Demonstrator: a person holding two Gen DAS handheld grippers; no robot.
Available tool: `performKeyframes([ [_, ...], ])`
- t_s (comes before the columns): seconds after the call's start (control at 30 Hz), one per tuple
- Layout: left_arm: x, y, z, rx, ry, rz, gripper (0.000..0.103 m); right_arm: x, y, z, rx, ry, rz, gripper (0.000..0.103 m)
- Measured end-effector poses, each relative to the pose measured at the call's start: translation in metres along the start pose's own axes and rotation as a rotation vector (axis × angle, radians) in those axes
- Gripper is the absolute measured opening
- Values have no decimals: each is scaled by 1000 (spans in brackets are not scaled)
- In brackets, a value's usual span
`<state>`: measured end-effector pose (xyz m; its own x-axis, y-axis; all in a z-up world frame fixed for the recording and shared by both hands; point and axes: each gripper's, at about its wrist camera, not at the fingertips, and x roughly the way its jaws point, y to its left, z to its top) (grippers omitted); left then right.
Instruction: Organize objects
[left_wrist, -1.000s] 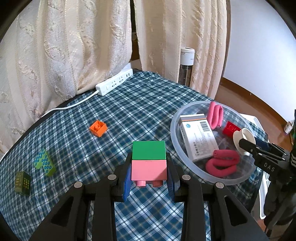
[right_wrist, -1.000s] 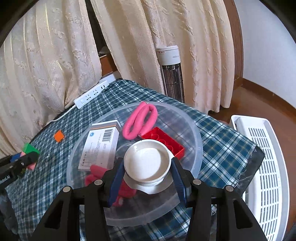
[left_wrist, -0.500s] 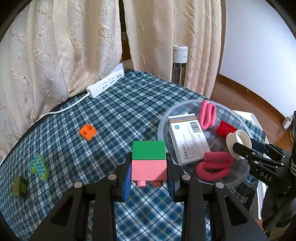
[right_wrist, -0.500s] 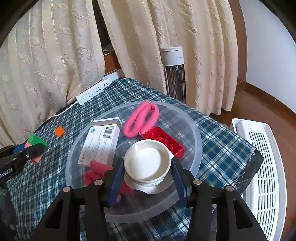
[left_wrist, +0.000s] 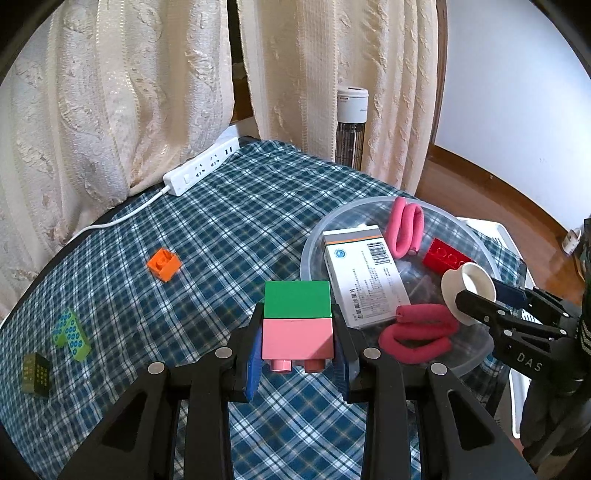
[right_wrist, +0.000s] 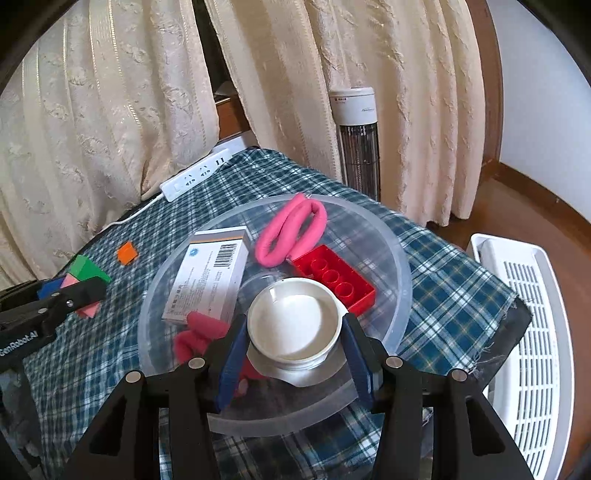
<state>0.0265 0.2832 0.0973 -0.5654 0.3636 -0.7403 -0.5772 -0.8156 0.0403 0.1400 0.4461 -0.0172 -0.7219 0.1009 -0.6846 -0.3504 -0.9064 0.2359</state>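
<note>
My left gripper (left_wrist: 297, 350) is shut on a pink and green block (left_wrist: 297, 319), held above the plaid cloth just left of the clear plastic bowl (left_wrist: 314, 240). My right gripper (right_wrist: 293, 347) is shut on a small white cup (right_wrist: 294, 325), held over the bowl (right_wrist: 402, 280). Inside the bowl lie a white medicine box (right_wrist: 208, 273), a red brick (right_wrist: 334, 278) and two pink foam loops (right_wrist: 291, 229). The right gripper with the cup (left_wrist: 467, 290) also shows at the right of the left wrist view.
An orange brick (left_wrist: 164, 263), a green-blue dotted block (left_wrist: 72, 334) and a dark olive block (left_wrist: 36, 373) lie on the cloth at left. A white power strip (left_wrist: 201, 171) sits by the curtains. A white heater (right_wrist: 524, 332) stands beside the table's right edge.
The left gripper has carried the pink and green block closer to the bowl. The right gripper and its cup have stayed where they were.
</note>
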Motion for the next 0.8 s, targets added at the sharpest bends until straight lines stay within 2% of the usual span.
performKeyframes([
  [0.43, 3, 0, -1, -1, 3, -10, 32, 5, 1, 2, -17, 5, -24, 54],
  [0.67, 4, 0, -2, -1, 4, -15, 32, 6, -1, 0, 12, 46, 65, 54],
  [0.8, 5, 1, -2, -3, 4, -15, 32, 8, -3, 3, 20, 45, 52, 54],
])
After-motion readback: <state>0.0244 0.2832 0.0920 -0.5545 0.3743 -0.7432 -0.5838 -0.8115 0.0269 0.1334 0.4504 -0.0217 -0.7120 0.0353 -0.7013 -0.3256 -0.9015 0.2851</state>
